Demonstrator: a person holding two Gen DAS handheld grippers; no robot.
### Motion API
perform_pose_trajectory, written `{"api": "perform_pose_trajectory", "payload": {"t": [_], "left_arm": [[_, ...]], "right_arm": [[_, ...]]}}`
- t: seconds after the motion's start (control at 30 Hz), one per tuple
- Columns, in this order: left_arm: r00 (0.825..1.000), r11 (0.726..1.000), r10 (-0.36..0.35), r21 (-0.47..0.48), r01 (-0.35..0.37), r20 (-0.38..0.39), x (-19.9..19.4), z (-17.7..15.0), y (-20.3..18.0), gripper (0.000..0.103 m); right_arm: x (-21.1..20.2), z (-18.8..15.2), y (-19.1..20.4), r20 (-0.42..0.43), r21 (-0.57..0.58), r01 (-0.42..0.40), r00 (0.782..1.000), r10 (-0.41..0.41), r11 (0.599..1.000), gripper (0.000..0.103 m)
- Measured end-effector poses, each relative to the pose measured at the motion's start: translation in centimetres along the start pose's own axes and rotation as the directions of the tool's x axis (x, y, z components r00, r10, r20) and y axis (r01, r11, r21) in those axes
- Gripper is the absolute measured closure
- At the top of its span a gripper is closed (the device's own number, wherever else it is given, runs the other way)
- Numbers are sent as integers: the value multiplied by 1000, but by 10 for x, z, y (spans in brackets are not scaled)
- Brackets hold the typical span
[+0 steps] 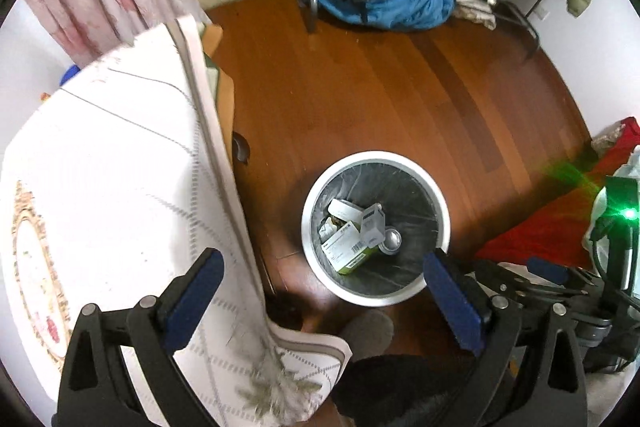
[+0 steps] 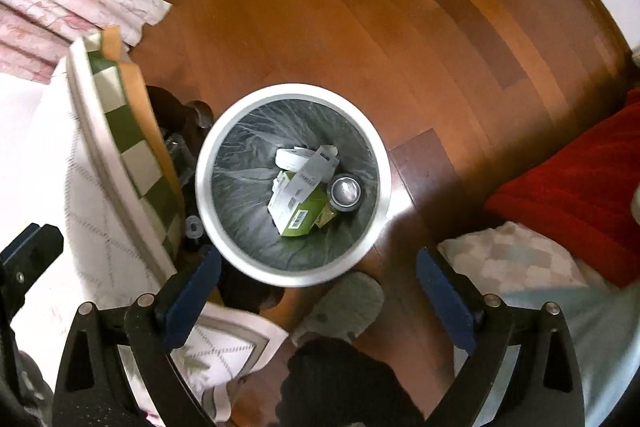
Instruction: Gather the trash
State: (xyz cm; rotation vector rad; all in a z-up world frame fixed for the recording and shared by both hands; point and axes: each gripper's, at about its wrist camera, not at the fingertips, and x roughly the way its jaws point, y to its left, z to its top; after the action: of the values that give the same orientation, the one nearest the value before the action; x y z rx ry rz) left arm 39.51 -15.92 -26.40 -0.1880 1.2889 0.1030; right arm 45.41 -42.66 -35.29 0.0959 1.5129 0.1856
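Note:
A round white trash bin (image 1: 434,195) with a grey liner stands on the wooden floor; it also shows in the right wrist view (image 2: 224,131). Inside lie a green and white carton (image 1: 348,253) (image 2: 302,215), other white boxes (image 2: 308,167) and a metal can (image 1: 391,239) (image 2: 345,191). My left gripper (image 1: 320,301) is open and empty, above the bin's near side. My right gripper (image 2: 318,301) is open and empty, also above the bin's near rim. The right gripper also shows at the right edge of the left wrist view (image 1: 552,279).
A table with a white patterned cloth (image 1: 108,179) (image 2: 52,155) stands left of the bin. A grey slipper (image 2: 344,307) is by the bin's near side. A red blanket (image 2: 568,195) lies right. A blue cloth pile (image 1: 384,3) and clothes rack stand at the back.

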Motion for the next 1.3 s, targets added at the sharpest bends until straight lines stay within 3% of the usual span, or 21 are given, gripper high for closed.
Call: {"api": "perform_pose_trajectory", "payload": {"t": [0.27,0.67,1.03,1.3], "left_arm": [[992,999,-28,23,25,127,-84,-30,-2,1],[963,990,-136,54,127,231,-191,-82,6,1],[939,981,-193,72,180,284,-250,-109,15,1],[928,977,-212,95,192,307,-275,-116,14,1]], "right_arm": [[-104,-52,15,128,-55,-66,989,73,996,3],[-246,-138,44,279,-169,-167,937,210,971,3],[-314,-189,52,323,-242,-210,903,283,947,0],[-339,-205,58,333,-280,-218,892,307,935,0]]}}
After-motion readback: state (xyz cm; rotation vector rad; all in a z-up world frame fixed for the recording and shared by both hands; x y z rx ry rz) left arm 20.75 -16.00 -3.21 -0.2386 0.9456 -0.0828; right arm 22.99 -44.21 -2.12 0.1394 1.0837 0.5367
